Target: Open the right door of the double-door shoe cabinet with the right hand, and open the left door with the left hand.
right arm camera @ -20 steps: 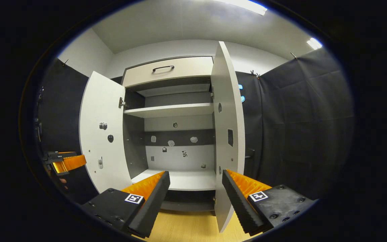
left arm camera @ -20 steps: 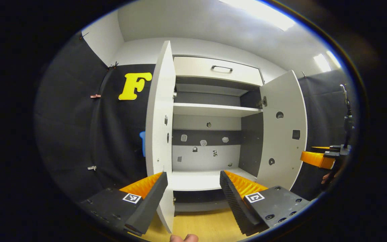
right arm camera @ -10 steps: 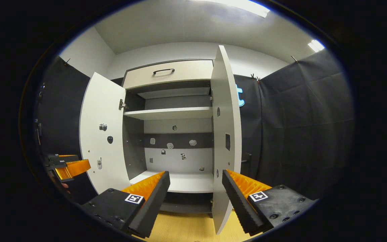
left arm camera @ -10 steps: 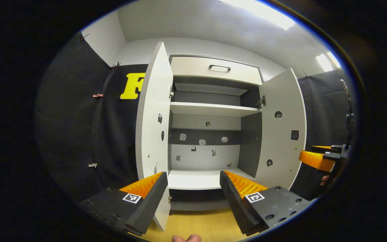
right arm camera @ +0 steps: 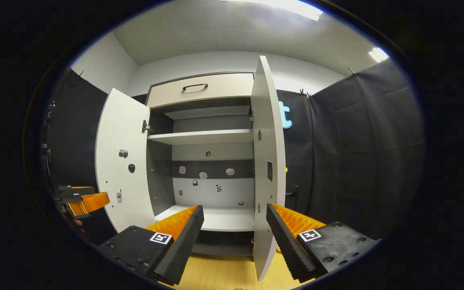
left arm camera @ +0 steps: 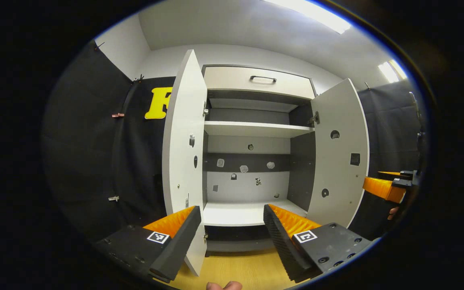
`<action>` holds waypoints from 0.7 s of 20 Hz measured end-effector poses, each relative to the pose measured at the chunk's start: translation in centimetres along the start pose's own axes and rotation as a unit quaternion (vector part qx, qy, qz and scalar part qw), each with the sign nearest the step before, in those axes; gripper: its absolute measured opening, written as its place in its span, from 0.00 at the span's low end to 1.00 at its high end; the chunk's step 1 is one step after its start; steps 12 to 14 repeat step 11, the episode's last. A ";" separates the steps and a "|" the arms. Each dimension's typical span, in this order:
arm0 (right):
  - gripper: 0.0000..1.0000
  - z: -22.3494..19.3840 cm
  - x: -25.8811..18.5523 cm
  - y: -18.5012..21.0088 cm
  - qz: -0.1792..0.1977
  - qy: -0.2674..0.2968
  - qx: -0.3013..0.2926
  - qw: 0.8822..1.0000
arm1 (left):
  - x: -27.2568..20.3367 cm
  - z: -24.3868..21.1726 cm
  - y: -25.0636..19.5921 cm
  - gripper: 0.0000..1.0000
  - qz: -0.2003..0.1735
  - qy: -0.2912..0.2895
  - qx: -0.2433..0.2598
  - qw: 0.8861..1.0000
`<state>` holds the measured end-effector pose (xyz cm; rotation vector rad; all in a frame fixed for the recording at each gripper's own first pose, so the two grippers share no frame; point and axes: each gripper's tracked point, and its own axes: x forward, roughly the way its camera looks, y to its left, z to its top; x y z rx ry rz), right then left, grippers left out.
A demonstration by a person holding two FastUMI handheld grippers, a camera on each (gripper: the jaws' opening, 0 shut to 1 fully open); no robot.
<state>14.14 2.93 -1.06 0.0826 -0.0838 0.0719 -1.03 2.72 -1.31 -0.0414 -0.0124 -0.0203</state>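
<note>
The white shoe cabinet [left arm camera: 252,131] stands ahead with both doors swung out. In the left gripper view its left door [left arm camera: 183,153] is nearly edge-on just past my left gripper [left arm camera: 232,225], which is open and holds nothing. The right door [left arm camera: 338,157] stands open at the right, with my right gripper [left arm camera: 383,187] beyond it. In the right gripper view the right door [right arm camera: 266,161] is edge-on, above the gap of my open right gripper [right arm camera: 235,225], apart from both fingers. The left door [right arm camera: 121,161] is wide open, my left gripper [right arm camera: 83,201] beside it.
Above the doors a drawer [left arm camera: 258,80] with a dark handle is shut. Inside are a white shelf [left arm camera: 256,129] and a bottom board [left arm camera: 240,213], with small stickers on the back panel. Black cloth walls close both sides. Wooden floor [right arm camera: 224,274] lies below.
The left door has swung further open and away from my left gripper's fingers. The right door has opened slightly more. Both grippers stay open.
</note>
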 end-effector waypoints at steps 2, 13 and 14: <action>0.98 0.1 0.0 0.0 0.000 -0.001 0.001 1.000 | 0.0 0.1 -0.1 0.96 0.000 -0.001 0.004 1.000; 0.98 0.1 0.1 0.0 0.002 -0.002 0.002 1.000 | 0.3 0.2 -0.5 0.96 -0.004 0.000 0.013 1.000; 0.98 0.1 0.1 0.0 0.002 -0.002 0.002 1.000 | 0.3 0.2 -0.5 0.96 -0.004 0.000 0.013 1.000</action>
